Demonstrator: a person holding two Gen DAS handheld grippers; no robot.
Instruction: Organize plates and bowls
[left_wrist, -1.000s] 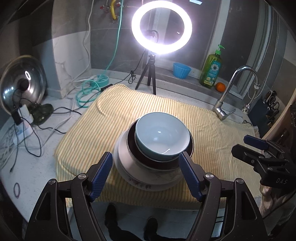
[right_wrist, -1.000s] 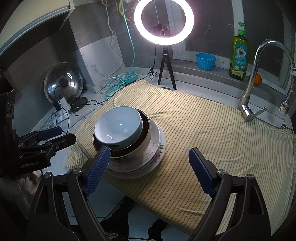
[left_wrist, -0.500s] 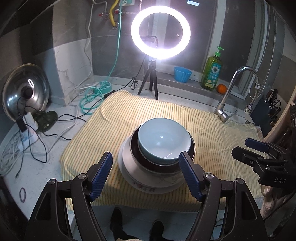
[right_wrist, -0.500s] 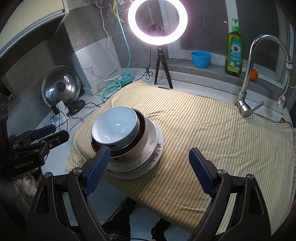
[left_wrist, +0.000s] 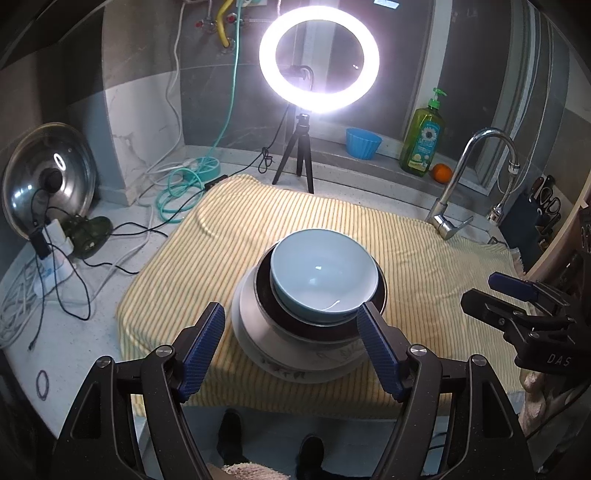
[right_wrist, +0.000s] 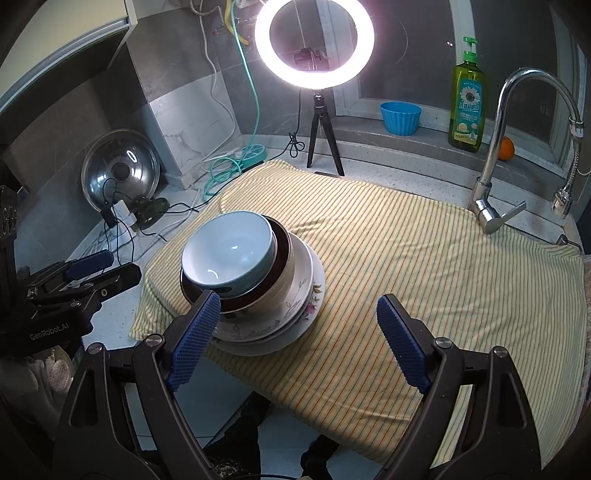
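Note:
A light blue bowl (left_wrist: 325, 277) (right_wrist: 229, 254) sits on top of a stack of dishes. Under it is a dark brown bowl (left_wrist: 264, 295) (right_wrist: 282, 258), then white floral plates (left_wrist: 295, 365) (right_wrist: 295, 306). The stack rests near the front edge of a yellow striped cloth (left_wrist: 258, 221) (right_wrist: 424, 266). My left gripper (left_wrist: 291, 347) (right_wrist: 92, 273) hovers open just in front of the stack, its blue pads apart from the dishes. My right gripper (right_wrist: 299, 332) (left_wrist: 517, 295) is open and empty, to the right of the stack above the cloth.
A ring light on a tripod (left_wrist: 299, 155) stands behind the cloth. A faucet (left_wrist: 480, 147) (right_wrist: 495, 147) rises at the back right, near a soap bottle (right_wrist: 467, 107), blue cup (right_wrist: 400, 118) and orange (right_wrist: 506, 147). A pot lid (left_wrist: 48, 177) and cables (left_wrist: 74, 266) lie on the left.

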